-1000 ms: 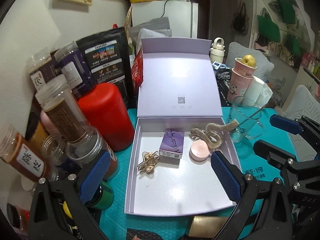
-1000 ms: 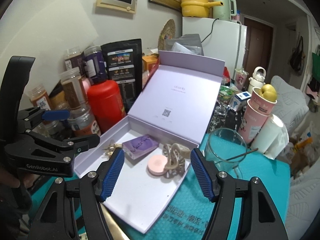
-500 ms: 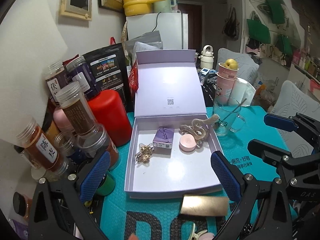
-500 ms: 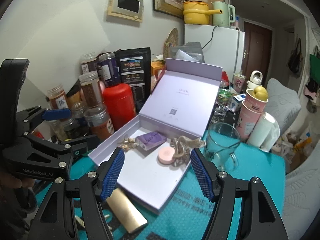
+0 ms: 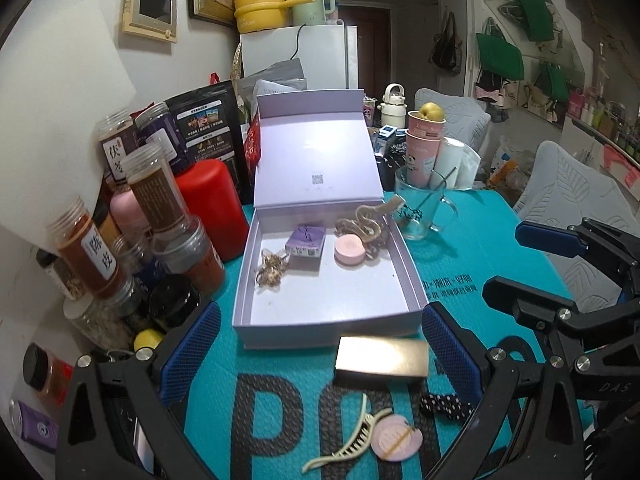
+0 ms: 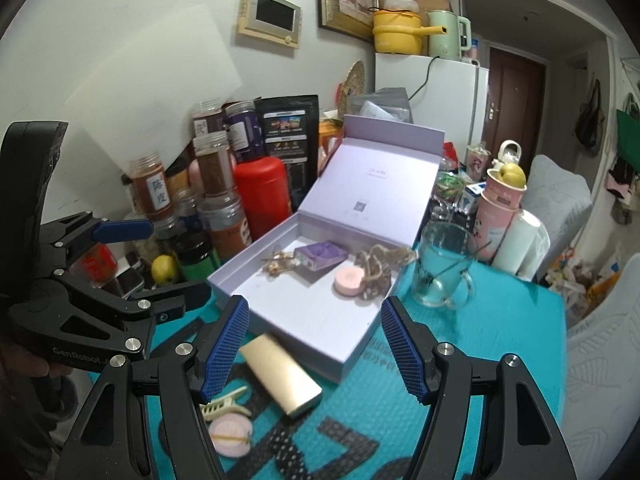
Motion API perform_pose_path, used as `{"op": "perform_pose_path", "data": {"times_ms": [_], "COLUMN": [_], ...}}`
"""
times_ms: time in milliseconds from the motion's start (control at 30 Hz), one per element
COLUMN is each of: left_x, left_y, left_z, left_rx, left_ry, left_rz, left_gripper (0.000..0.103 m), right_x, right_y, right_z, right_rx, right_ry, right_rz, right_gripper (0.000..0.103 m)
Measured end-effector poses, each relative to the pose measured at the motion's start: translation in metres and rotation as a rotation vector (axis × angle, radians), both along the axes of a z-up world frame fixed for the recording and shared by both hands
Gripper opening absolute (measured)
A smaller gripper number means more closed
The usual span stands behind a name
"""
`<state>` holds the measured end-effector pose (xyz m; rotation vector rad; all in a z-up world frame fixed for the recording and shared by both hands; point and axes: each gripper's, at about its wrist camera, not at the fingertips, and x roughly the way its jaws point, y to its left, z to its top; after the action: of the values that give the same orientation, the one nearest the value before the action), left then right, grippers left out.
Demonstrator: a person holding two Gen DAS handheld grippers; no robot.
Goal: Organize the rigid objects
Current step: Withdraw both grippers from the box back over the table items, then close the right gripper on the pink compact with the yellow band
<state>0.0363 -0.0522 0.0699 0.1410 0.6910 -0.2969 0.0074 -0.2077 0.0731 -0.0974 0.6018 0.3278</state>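
We judge the gold case (image 5: 382, 361) the next thing to put away: it lies on the teal mat (image 5: 480, 280), touching the lavender box (image 5: 412, 280) at its near wall. The left gripper (image 5: 320, 354) and the right gripper (image 6: 314, 346) both stand wide open and empty. We should straddle its narrow sides, lift clear of the wall, and set it on the box's bare near floor.

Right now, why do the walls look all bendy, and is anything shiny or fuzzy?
Left wrist view: the fisheye lens bends the walls and leaves dark corners; light glares off the gold case. Right wrist view: same curving; the gold case and teal mat look slightly smeared, while the lavender box is fairly sharp.
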Motion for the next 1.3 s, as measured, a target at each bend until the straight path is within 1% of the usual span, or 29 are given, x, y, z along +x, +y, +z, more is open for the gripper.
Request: {"op": "perform_pose_path", "data": {"times_ms": [200,433,600,800,900,1000,1133,1200,1300], "left_x": [-0.018,-0.032,-0.038,-0.049,-0.054,-0.056,-0.058,-0.06,-0.063], "left_y": [0.005,0.012,0.018,0.018,0.019,0.024,0.03,0.032,0.035], "left_z": [-0.011,-0.024,-0.038,-0.056,-0.065,-0.077,-0.089,-0.096,-0.106], "left_rx": [-0.012,-0.017,-0.034,-0.005,-0.01,-0.031,-0.035,-0.033,-0.023], "left_ry": [0.016,0.043,0.086,0.096,0.111,0.142,0.16,0.167,0.183], "left_rz": [-0.002,0.003,0.004,0.002,-0.004,-0.005,0.001,-0.012,-0.016], "left_gripper": [0.102,0.102,0.102,0.102,0.102,0.102,0.102,0.102,0.102], "right_x": [-0.019,-0.031,-0.037,-0.043,-0.048,-0.052,-0.058,-0.059,-0.059], "right_y": [0.002,0.002,0.001,0.002,0.003,0.006,0.012,0.016,0.024], "right_z": [-0.011,-0.027,-0.039,-0.057,-0.067,-0.078,-0.092,-0.1,-0.113], "right_rx": [0.015,0.027,0.041,0.044,0.049,0.06,0.058,0.066,0.084], "right_ry": [0.016,0.05,0.069,0.087,0.096,0.11,0.119,0.123,0.16], "right_rz": [0.01,0.017,0.017,0.022,0.025,0.044,0.069,0.09,0.125], "right_gripper": [0.069,0.069,0.069,0.069,0.069,0.069,0.069,0.069,0.069]}}
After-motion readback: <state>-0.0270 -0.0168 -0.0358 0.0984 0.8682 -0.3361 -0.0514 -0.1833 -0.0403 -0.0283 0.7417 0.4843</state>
